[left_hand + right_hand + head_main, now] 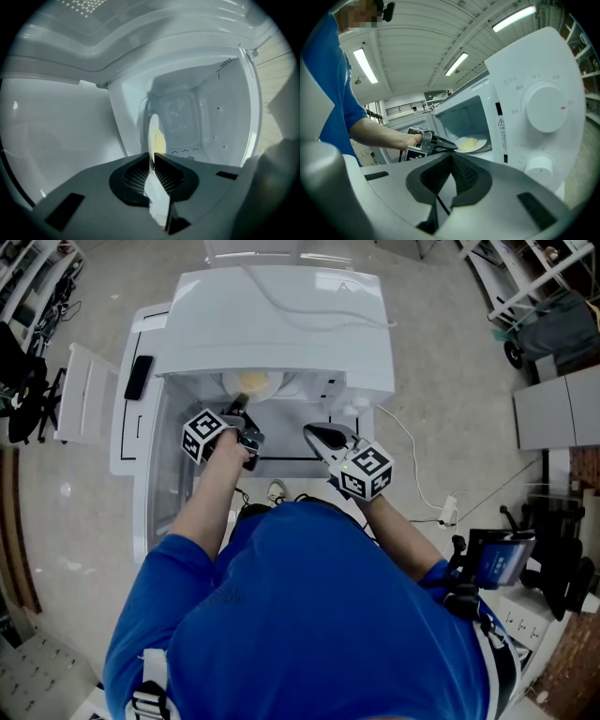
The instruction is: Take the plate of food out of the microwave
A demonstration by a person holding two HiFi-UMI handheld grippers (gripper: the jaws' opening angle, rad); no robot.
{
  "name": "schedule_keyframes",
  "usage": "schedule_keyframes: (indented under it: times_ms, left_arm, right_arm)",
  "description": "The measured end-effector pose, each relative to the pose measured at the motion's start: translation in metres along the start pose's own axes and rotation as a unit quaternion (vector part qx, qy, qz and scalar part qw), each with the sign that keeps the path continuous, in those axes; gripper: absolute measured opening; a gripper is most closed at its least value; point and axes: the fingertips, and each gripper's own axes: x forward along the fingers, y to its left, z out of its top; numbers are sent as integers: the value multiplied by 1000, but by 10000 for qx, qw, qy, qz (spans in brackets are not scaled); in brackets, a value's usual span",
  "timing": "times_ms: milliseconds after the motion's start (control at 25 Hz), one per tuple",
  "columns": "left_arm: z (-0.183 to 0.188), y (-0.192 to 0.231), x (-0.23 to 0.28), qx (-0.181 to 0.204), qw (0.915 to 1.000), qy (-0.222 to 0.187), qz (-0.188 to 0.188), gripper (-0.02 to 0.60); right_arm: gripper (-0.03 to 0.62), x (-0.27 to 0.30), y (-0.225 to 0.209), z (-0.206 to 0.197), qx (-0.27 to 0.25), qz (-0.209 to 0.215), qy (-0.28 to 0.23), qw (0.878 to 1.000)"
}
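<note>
The white microwave [281,324] stands with its door [136,427] swung open to the left. Inside it sits a white plate [253,382] with yellow food. My left gripper [236,409] reaches into the opening. In the left gripper view the plate [153,133] shows edge-on, and my left gripper [153,158] is shut on its near rim. The right gripper view shows the plate [471,143] on the turntable with the left gripper [449,146] at its edge. My right gripper [315,434] hangs in front of the microwave, right of the opening, shut and empty [451,156].
The microwave's control panel with two dials [541,112] is close by my right gripper. A white cable runs down to a power strip [448,510] on the floor at the right. A grey cabinet [558,418] and dark equipment [525,563] stand further right.
</note>
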Motion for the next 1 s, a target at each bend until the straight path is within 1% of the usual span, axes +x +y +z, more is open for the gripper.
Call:
schedule_keyframes:
  times_ms: [240, 440, 800, 1000]
  left_arm:
    - [1, 0, -3, -134, 9996, -106, -203, 31]
    - [3, -6, -10, -235, 9984, -257, -454, 20]
    - [4, -2, -24, -530, 9943, -438, -811, 20]
    - [5, -2, -32, -597, 9928, -452, -935, 20]
  right_arm:
    - [0, -3, -1, -3, 8, -28, 0, 10000]
    - [0, -7, 1, -2, 4, -34, -7, 10000]
    - [0, -8, 7, -6, 20, -50, 33, 10000]
    - [0, -9, 9, -7, 59, -113, 83, 9999]
